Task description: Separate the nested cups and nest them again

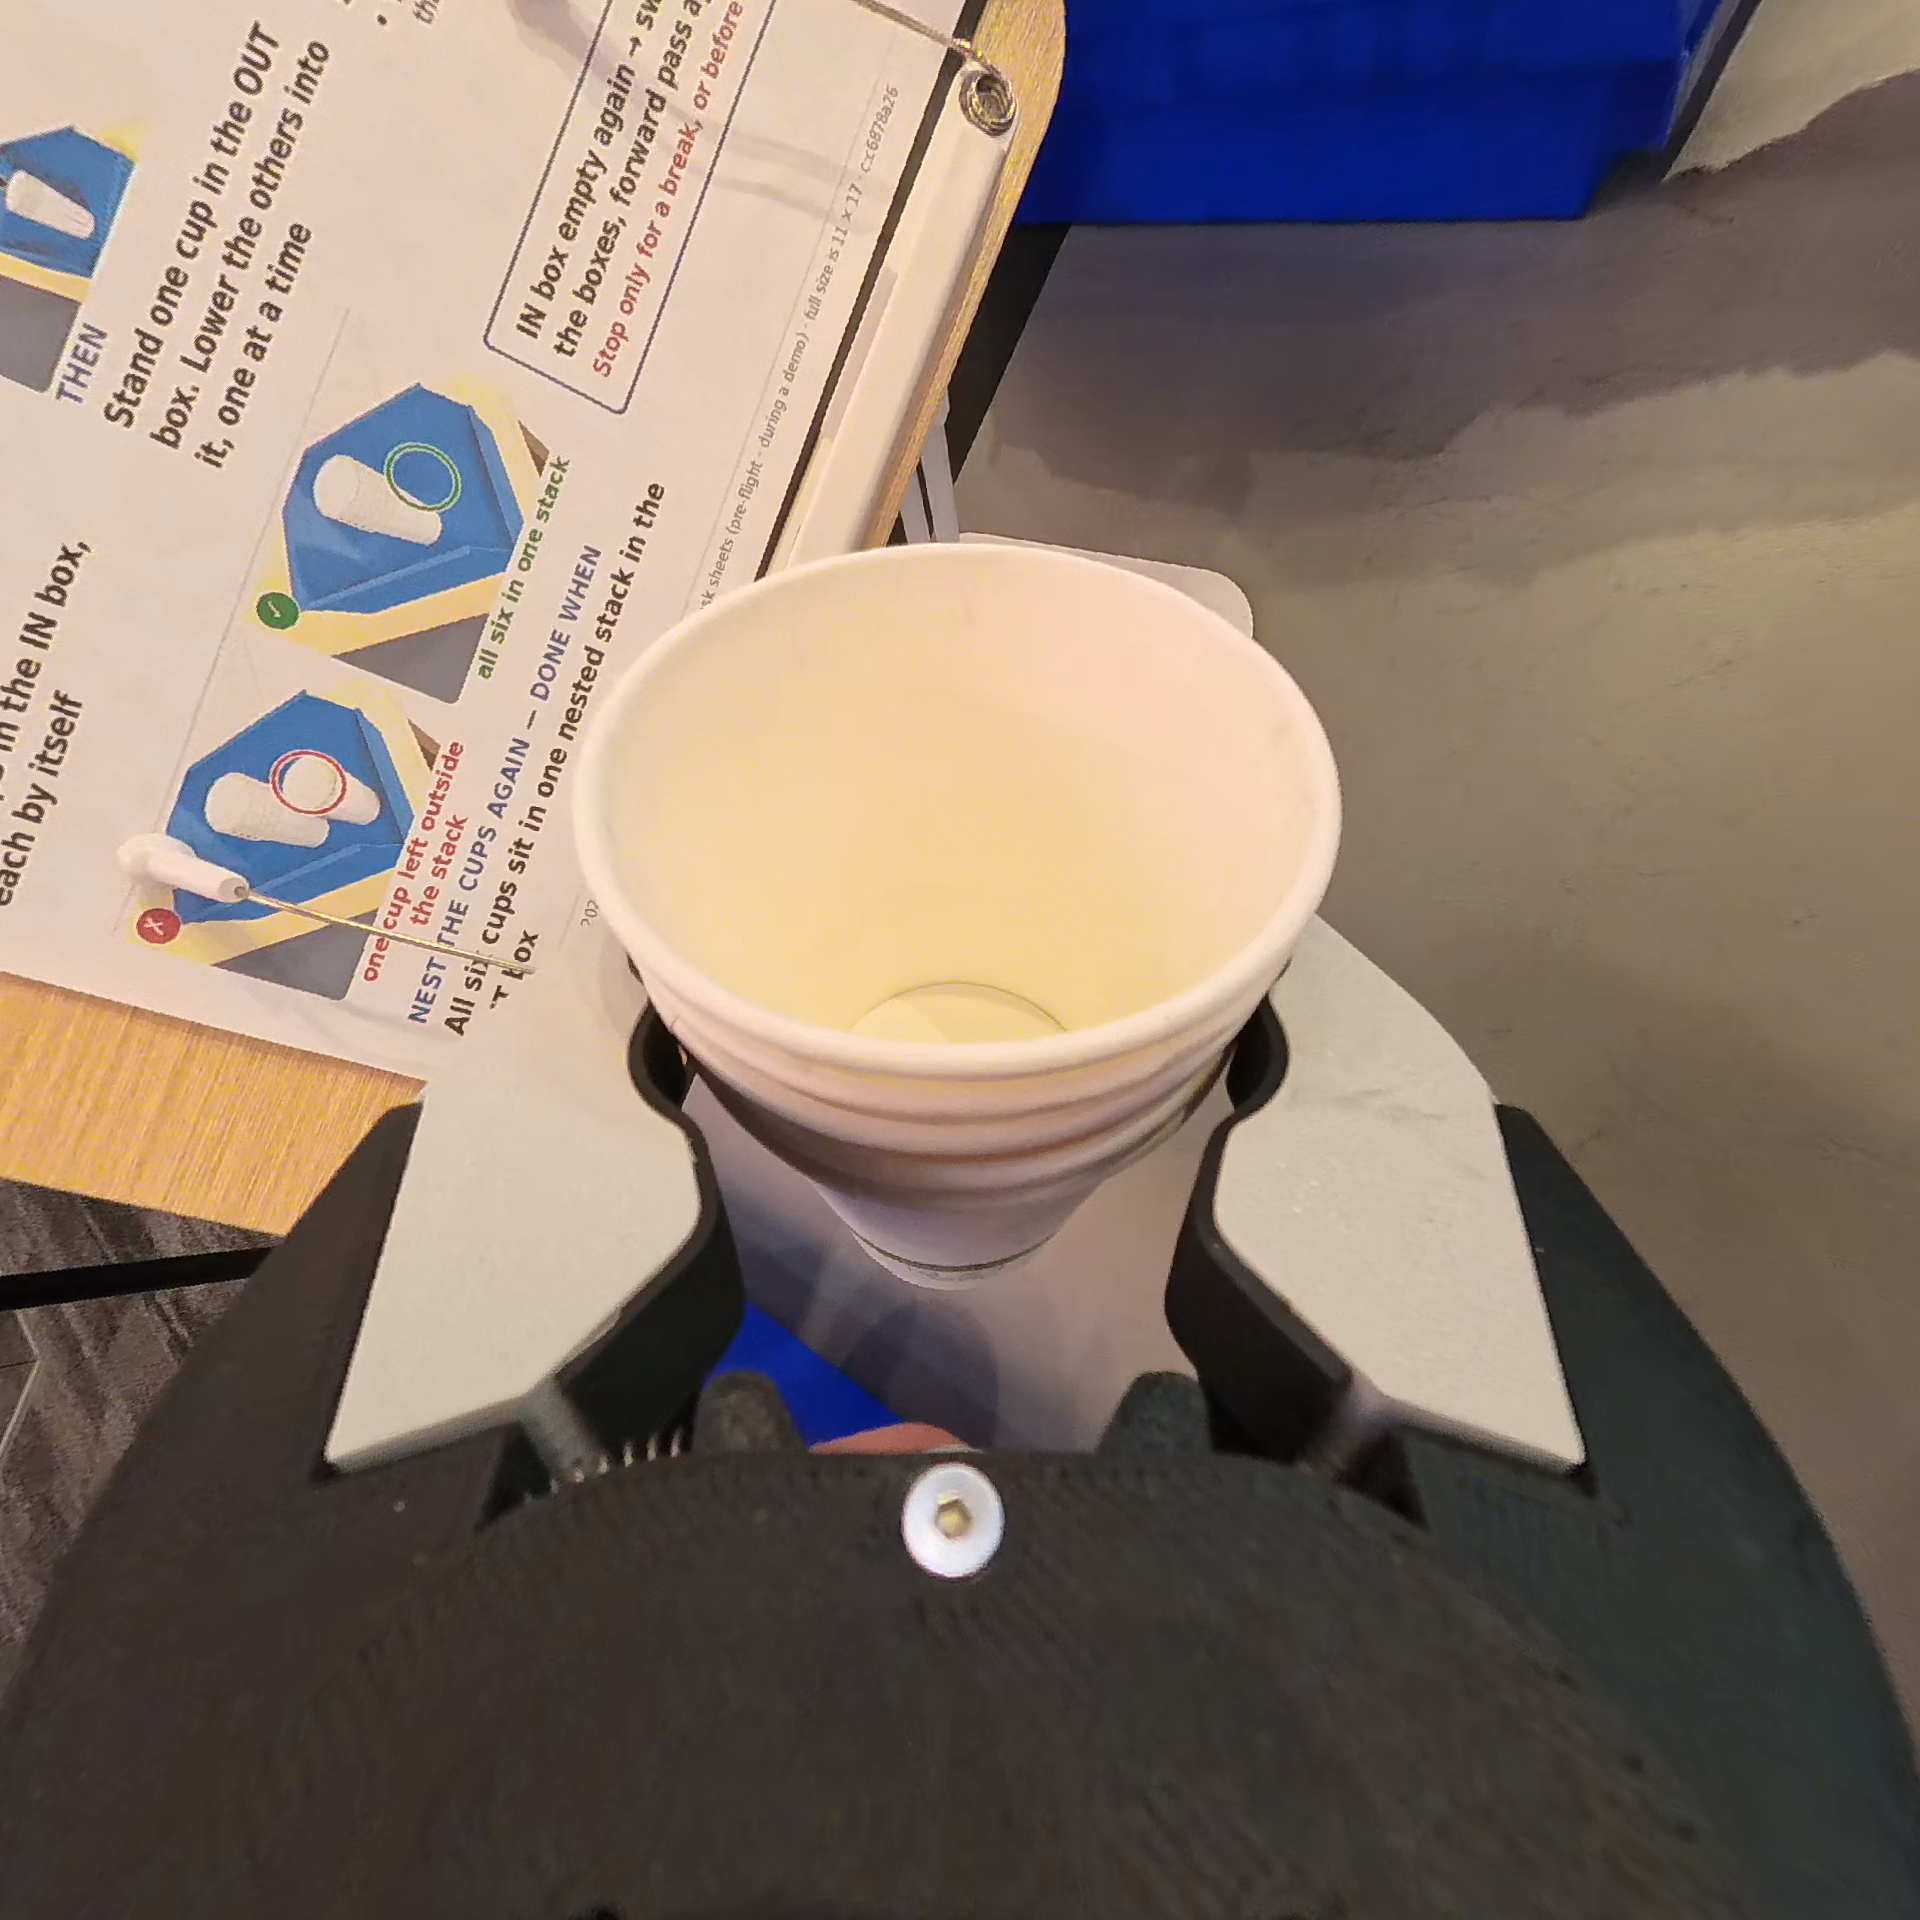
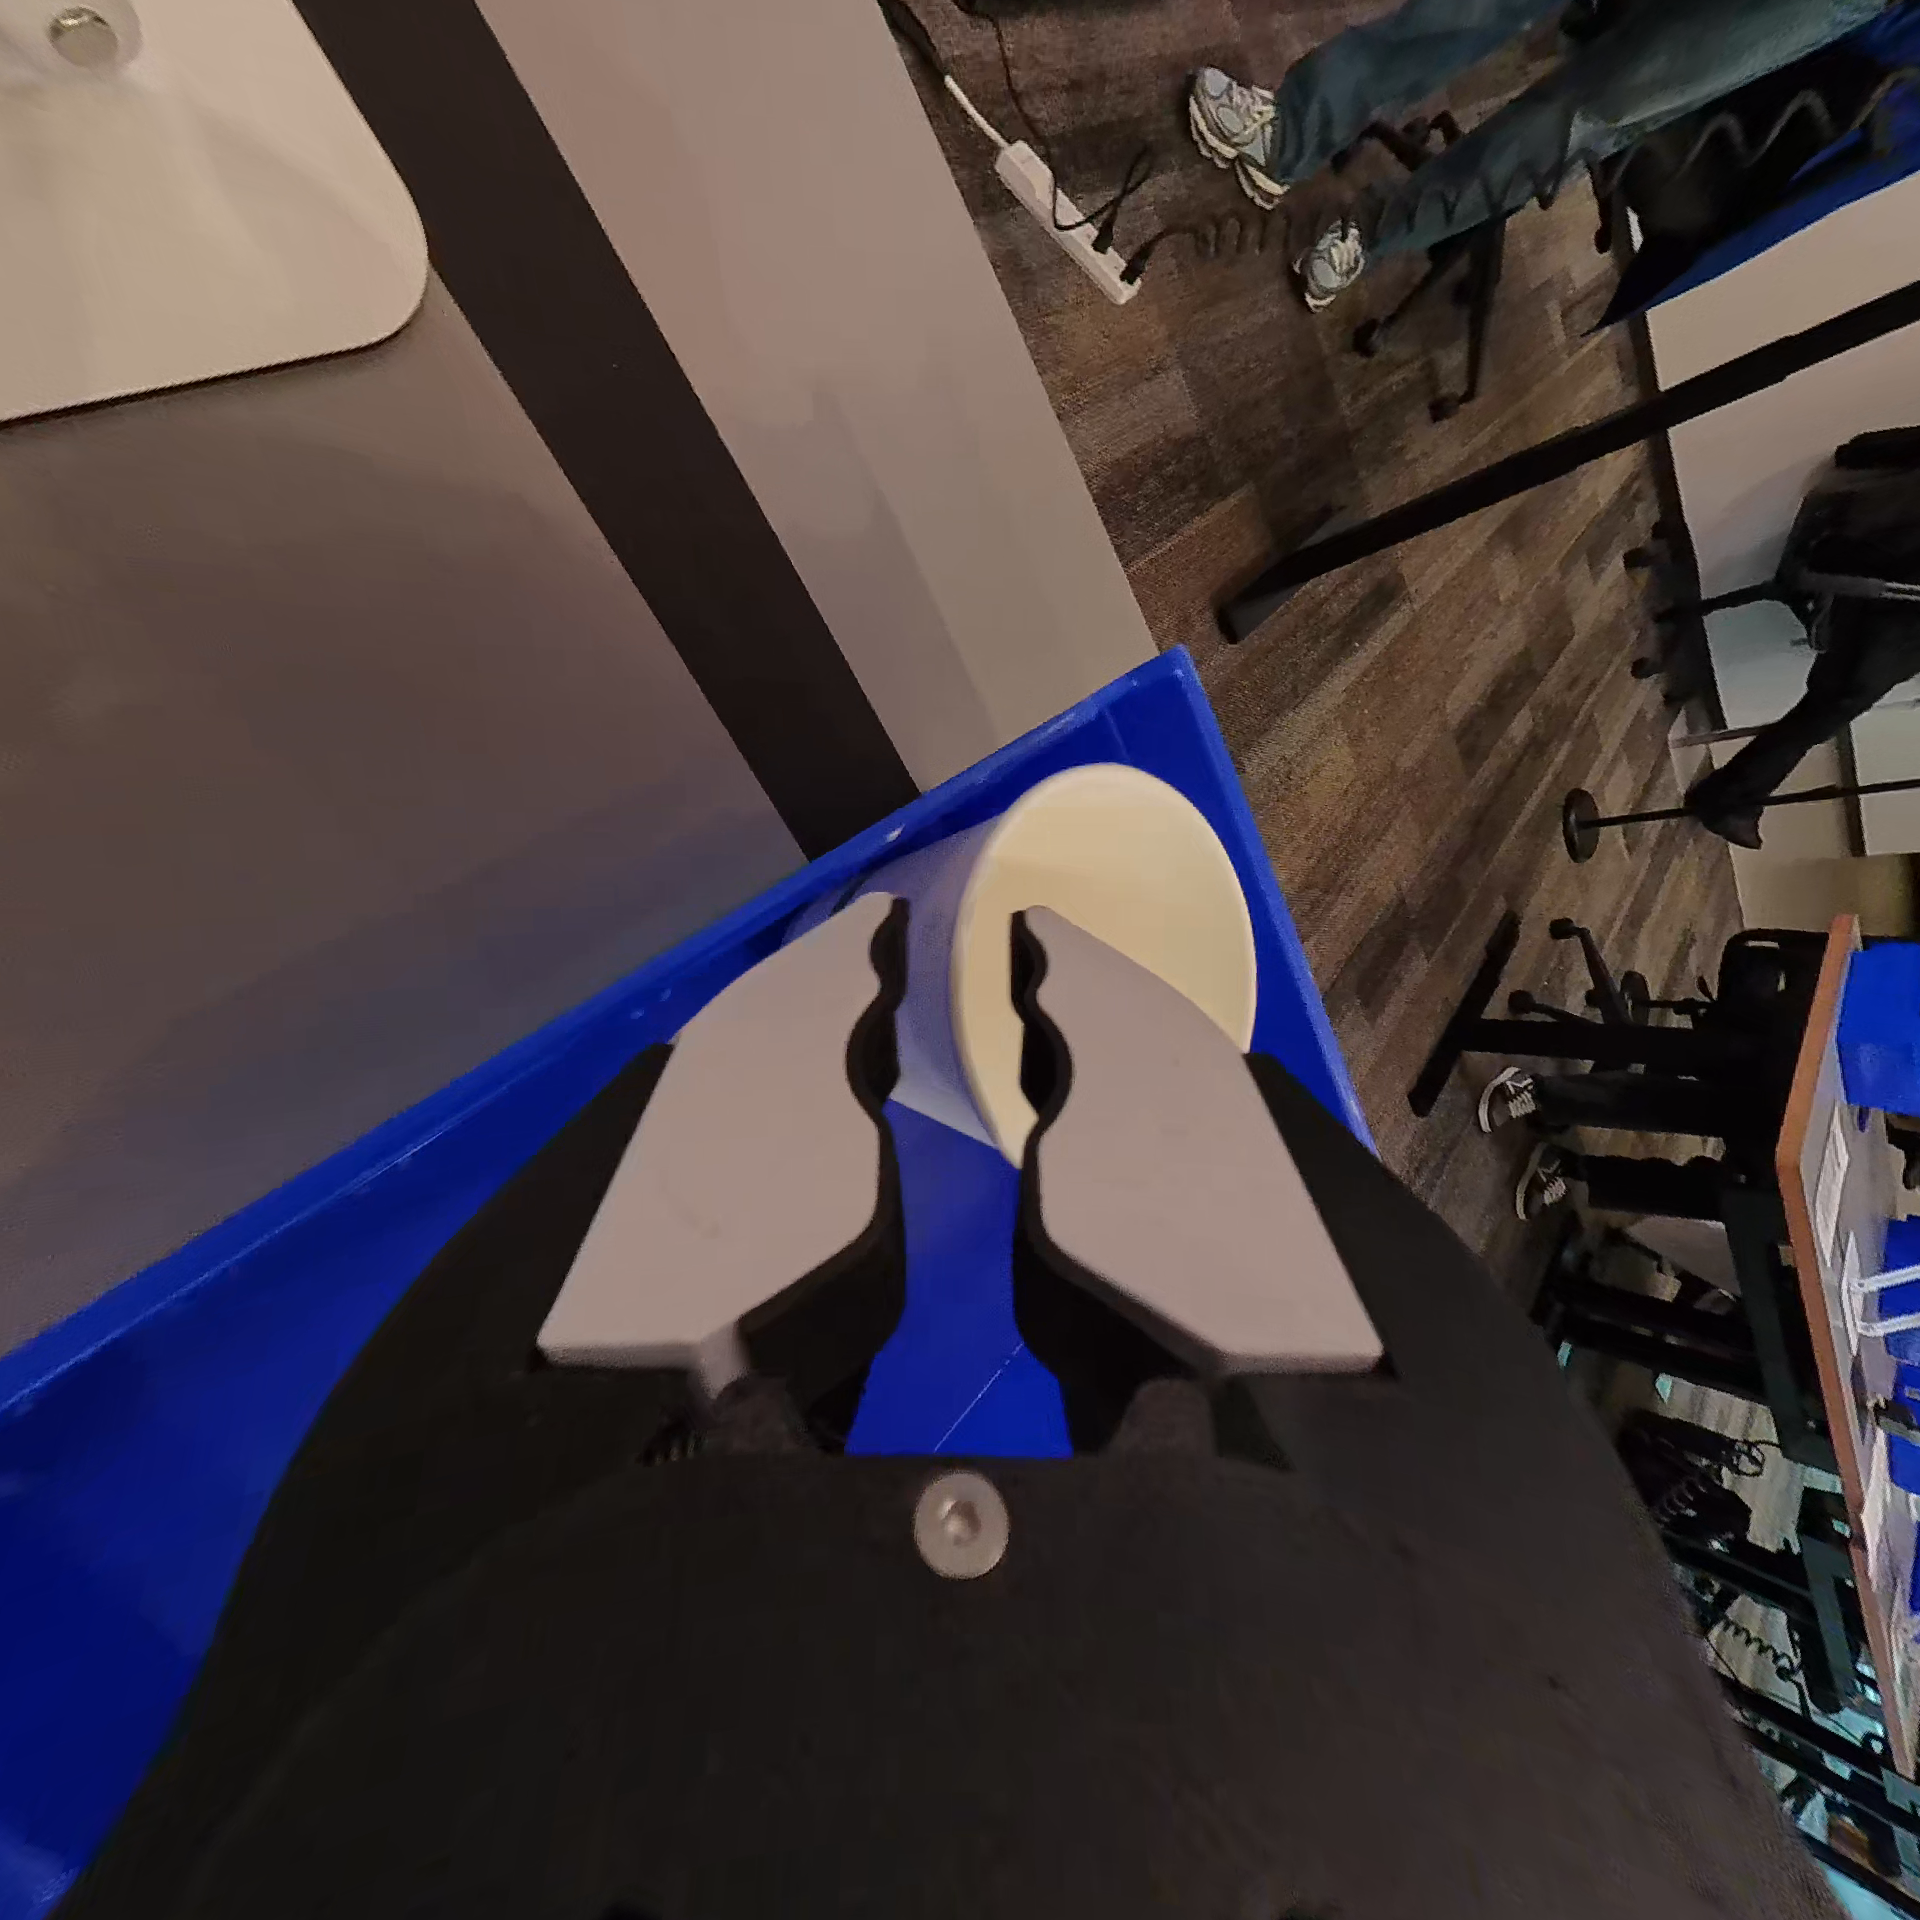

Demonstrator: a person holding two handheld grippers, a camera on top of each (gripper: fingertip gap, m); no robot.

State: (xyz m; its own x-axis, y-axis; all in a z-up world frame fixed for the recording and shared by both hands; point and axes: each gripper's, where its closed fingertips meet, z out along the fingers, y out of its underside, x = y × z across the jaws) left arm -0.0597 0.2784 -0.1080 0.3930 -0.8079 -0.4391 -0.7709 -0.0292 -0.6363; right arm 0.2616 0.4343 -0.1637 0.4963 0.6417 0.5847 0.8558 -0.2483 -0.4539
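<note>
Grey tabletop [image 1: 1558, 727] under both grippers, carpeted floor beyond its edge. Left gripper [image 1: 956, 1049] spread wide, fingers [image 1: 1247, 1049] against a white nested cup stack [image 1: 956, 831], mouth toward the camera. Instruction sheet [image 1: 364, 468] on a wooden board just left; bare table to the right. Right gripper [image 2: 956, 997] narrow, straddling the wall of a single white cup [image 2: 1122, 883], one finger inside, gaps showing on both sides, over a blue box [image 2: 1174, 717] at the table edge.

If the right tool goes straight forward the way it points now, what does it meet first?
The right tool already straddles the wall of the white cup lying in the blue box, one finger inside. Going on, it probably slides along that wall toward the box's far wall; depth is unclear.
</note>
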